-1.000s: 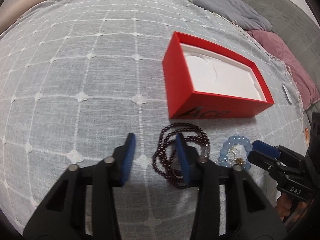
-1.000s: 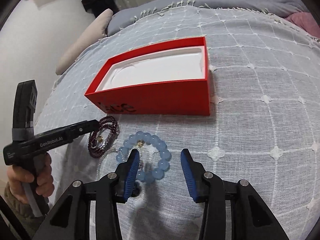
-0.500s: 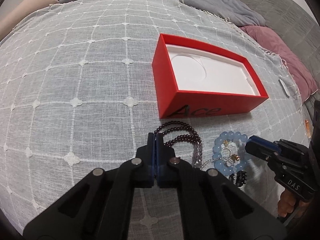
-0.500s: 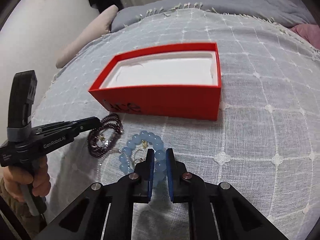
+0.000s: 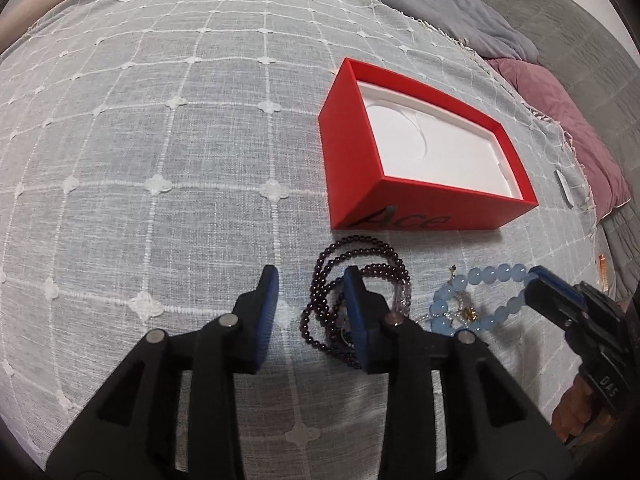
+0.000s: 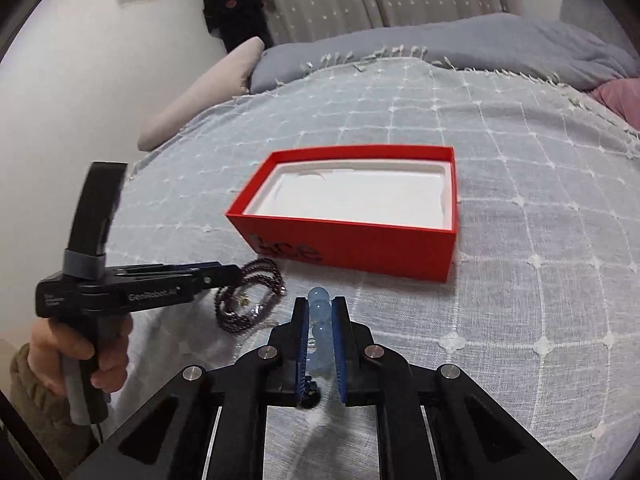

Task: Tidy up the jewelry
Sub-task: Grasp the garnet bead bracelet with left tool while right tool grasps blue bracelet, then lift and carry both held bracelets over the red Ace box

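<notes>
An open red box (image 5: 404,196) with a white insert lies on the grey bedspread; it also shows in the right wrist view (image 6: 360,240). A dark purple bead bracelet (image 5: 340,272) lies in front of it, also in the right wrist view (image 6: 244,300). My left gripper (image 5: 310,284) is open over the bracelet's left part, its right finger on the beads. My right gripper (image 6: 320,312) is shut on a light blue bead bracelet (image 6: 320,320), which also shows in the left wrist view (image 5: 476,296), lifted a little off the cloth.
The bedspread (image 5: 160,160) has a white grid pattern and fringe. A pink pillow (image 5: 568,120) and grey blanket lie at the right. A beige pillow (image 6: 200,92) lies beside the wall at the far left. A small dark item (image 6: 310,392) shows under the right fingers.
My left gripper was shut half a second ago and has opened again over the purple bracelet. My right gripper closed on the blue bracelet and has raised it.
</notes>
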Motion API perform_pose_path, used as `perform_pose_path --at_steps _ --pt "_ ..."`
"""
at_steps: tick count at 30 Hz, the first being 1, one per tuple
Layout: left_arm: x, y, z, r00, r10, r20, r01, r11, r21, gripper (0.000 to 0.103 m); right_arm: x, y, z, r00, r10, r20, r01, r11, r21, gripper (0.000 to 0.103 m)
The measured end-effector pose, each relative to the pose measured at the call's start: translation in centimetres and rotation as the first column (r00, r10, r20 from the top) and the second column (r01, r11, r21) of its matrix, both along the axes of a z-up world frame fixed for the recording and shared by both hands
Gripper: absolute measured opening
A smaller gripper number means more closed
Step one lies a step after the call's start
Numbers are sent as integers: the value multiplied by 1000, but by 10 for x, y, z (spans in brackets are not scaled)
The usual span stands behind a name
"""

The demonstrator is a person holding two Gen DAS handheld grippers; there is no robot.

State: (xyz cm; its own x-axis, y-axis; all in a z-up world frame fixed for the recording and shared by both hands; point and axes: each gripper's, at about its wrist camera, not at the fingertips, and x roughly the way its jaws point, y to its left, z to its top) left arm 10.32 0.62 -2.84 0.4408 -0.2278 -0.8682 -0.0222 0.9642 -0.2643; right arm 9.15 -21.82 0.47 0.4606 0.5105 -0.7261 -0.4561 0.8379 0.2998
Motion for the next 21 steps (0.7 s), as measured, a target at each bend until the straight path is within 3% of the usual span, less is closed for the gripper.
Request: perform_pose_path --at_steps 5,6,7,12,21 --pt "0 -12 -1 999 -25 24 23 998 60 37 -5 4 10 999 17 35 -18 1000 26 11" --pt "0 -13 -1 999 -29 28 27 997 71 30 -6 4 13 999 18 45 -19 999 28 11" --pt "-1 -17 -1 999 -44 31 41 996 78 11 -7 4 15 998 18 55 -20 999 28 11" --pt "1 -23 0 998 -59 35 55 993 105 9 -10 4 19 997 14 79 -15 1000 15 11" --pt "-9 -16 13 997 -44 69 40 997 68 5 -15 -3 27 994 8 107 -10 1000 21 11"
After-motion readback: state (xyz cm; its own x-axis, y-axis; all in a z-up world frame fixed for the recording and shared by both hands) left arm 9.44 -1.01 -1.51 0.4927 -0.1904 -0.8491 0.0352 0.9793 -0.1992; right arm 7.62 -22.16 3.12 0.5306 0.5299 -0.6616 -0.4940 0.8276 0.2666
